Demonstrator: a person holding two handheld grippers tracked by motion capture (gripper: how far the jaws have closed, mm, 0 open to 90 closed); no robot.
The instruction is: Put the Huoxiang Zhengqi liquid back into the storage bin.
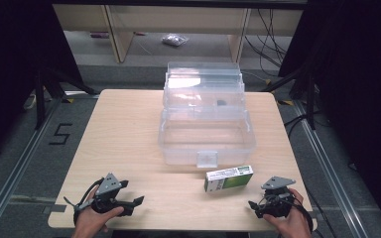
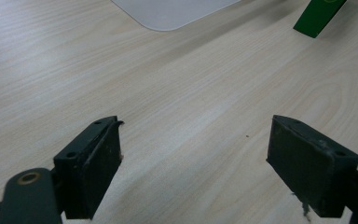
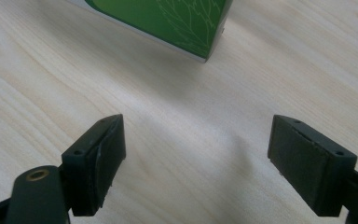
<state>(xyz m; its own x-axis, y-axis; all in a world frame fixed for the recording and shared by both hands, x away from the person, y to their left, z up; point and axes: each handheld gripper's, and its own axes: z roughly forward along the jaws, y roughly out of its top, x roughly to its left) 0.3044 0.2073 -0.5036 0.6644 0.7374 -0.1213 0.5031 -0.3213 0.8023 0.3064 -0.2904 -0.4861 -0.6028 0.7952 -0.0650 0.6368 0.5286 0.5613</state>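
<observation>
The person's left hand (image 1: pixel 90 218) holds the black two-jaw left gripper (image 1: pixel 135 204) low, with jaws wide apart and nothing between them. The right hand (image 1: pixel 290 223) holds the black right gripper (image 1: pixel 254 208) the same way, jaws also spread.

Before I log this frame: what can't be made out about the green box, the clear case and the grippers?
- Green box: its print is too small to read in the high view; the top edge cuts it off in the right gripper view.
- Clear case: a small dark item inside is too small and hazed by the plastic to identify, high view.
- Left gripper and right gripper: jaws apart, nothing between them.
</observation>
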